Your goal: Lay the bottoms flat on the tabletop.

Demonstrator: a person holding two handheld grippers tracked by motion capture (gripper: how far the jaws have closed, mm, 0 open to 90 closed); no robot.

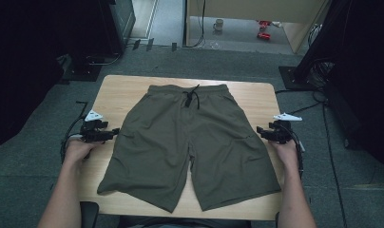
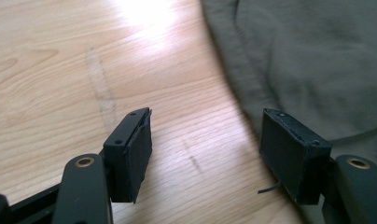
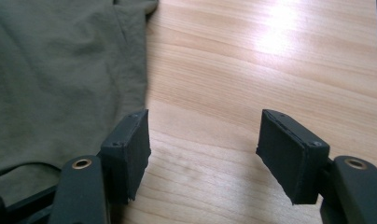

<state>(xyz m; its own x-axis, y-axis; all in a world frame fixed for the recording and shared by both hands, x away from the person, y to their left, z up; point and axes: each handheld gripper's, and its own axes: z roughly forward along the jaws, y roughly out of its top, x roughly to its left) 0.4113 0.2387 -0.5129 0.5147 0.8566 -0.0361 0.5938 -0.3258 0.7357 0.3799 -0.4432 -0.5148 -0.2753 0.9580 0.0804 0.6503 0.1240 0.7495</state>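
Olive-green shorts (image 1: pixel 190 142) lie flat on the wooden table (image 1: pixel 128 85), waistband and black drawstring at the far side, legs toward the person. My left gripper (image 1: pixel 115 132) hovers just off the shorts' left side seam, jaws open and empty. In the left gripper view the left gripper (image 2: pixel 205 154) has bare wood between its jaws and the shorts (image 2: pixel 317 60) at upper right. My right gripper (image 1: pixel 259 131) sits at the shorts' right side seam, also open and empty. In the right gripper view the right gripper (image 3: pixel 203 154) is over wood, with the shorts (image 3: pixel 60 79) at left.
The table's left and right edges lie close behind each hand. Grey carpet surrounds the table. Dark equipment stands at far left and right, with cables on the floor. A mug (image 1: pixel 219 24) and red objects (image 1: pixel 264 29) sit on the floor far behind.
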